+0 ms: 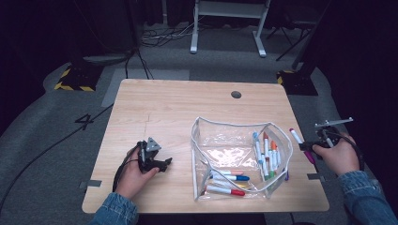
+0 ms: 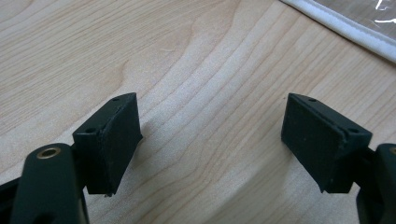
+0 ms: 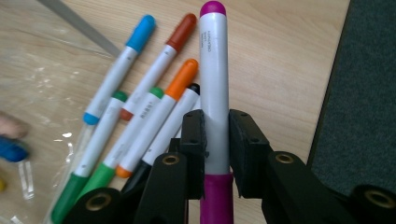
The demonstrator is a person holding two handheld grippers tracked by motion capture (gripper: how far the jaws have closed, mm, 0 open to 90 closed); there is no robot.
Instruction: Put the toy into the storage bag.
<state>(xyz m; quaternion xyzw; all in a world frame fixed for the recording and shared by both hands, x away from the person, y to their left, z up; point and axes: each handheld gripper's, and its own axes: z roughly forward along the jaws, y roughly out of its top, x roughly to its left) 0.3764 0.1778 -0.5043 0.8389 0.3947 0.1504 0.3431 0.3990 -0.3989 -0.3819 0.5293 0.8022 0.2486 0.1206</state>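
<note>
A purple marker [image 3: 215,88] is pinched between the right tongs [image 3: 215,140], above the table [image 1: 155,117] edge; the left tongs [image 2: 210,140] are spread, empty. Gripped near one end, it could pivot and be dropped beside the clear pouch [image 1: 234,145].

Grey carpet floor [image 1: 42,122]; dark surround; white desk frame [image 1: 230,18] behind.

I am working in what is looking like a recording lab or studio. My wooden table [image 1: 164,112] is standing alone on grey carpet [image 1: 47,122], with black curtains [image 1: 37,28] hanging all around. Cables [image 1: 162,33] are trailing over the floor, yellow-black hazard tape [image 1: 72,86] is marking a stand's base, and a white frame [image 1: 228,18] is standing behind.
</note>
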